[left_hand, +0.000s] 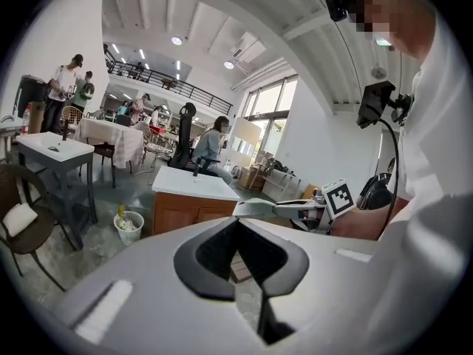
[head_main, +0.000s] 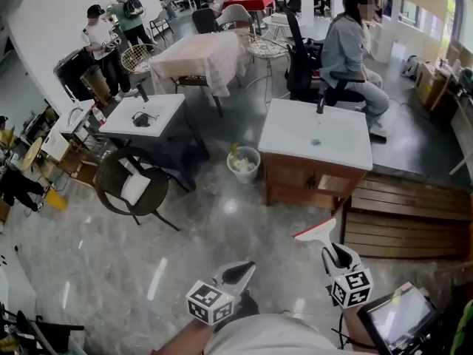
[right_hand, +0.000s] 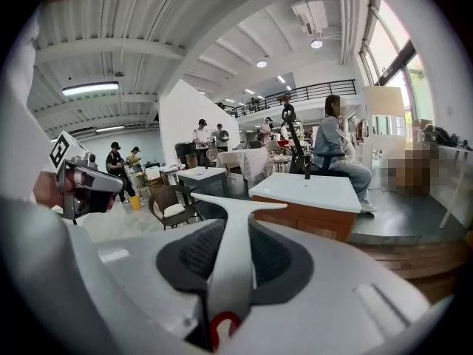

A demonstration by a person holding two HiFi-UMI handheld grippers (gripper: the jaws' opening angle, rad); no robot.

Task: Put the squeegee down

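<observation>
While squeegee (head_main: 316,231) is clamped by handle in right gripper (head_main: 336,261), above floor, short of table (head_main: 340,132), left gripper (left_hand: 247,272) is held apart, empty. Squeegee is judged light, stiff, smooth; handle is best gripped.
</observation>
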